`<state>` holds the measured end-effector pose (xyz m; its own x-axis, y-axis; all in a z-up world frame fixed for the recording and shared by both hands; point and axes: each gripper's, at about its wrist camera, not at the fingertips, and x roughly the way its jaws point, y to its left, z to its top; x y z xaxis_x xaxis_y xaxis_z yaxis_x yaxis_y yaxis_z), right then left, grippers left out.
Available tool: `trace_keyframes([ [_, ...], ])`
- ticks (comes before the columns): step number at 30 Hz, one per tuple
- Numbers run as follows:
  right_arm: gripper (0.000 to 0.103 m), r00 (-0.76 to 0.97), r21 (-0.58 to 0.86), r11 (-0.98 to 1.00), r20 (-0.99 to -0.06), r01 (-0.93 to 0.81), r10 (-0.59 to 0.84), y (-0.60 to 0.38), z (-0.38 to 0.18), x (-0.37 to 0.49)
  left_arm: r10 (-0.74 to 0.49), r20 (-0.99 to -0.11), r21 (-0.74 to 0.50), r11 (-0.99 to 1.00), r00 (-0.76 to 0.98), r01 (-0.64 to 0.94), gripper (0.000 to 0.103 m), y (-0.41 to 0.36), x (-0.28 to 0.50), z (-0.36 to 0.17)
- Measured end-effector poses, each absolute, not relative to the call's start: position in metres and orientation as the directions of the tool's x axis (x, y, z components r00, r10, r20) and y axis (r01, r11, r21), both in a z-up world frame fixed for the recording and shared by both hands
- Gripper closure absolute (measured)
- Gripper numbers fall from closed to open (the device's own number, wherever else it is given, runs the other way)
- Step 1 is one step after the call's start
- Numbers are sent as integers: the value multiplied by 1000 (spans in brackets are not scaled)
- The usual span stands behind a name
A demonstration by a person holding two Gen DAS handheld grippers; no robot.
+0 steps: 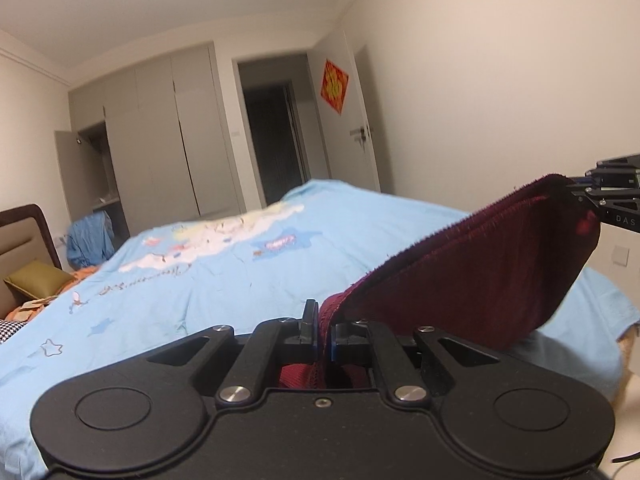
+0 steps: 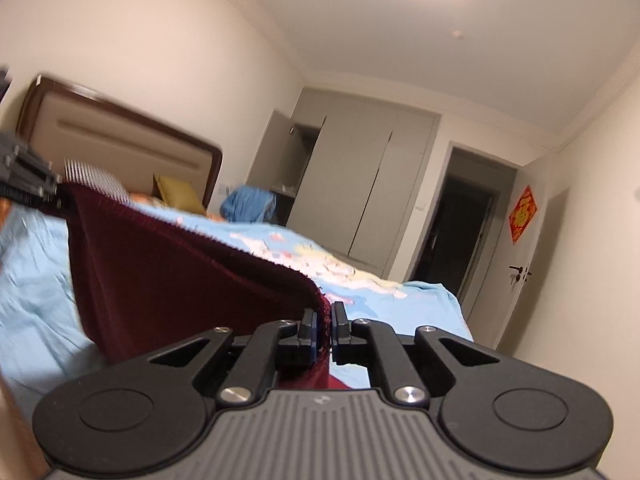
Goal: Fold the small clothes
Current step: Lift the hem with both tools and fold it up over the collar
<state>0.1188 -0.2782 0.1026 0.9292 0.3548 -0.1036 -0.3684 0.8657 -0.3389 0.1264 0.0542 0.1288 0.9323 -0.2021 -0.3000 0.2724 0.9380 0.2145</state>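
Left wrist view: left gripper (image 1: pixel 324 330) fingers, like the right gripper (image 2: pixel 324 326) (both raised), clamped on maroon cloth (image 1: pixel 480 272).

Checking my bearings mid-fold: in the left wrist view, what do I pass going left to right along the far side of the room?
Headboard → blue cloth heap → open wardrobe door → closed wardrobe doors → dark doorway → red wall decoration → right gripper.

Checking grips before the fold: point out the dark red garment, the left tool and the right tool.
dark red garment (image 1: pixel 480 280), left wrist view, hanging middle panel.
left tool (image 1: pixel 324 334), left wrist view, between fingertips.
right tool (image 2: pixel 325 328), right wrist view, between fingertips.
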Motion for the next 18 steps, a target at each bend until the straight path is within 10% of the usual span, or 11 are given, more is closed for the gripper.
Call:
trace_keyframes([
  [18,96,914,-457,816,-355,-354,198,-195,13,372,-66,-573,183,961,817,207,96,64,404,55],
])
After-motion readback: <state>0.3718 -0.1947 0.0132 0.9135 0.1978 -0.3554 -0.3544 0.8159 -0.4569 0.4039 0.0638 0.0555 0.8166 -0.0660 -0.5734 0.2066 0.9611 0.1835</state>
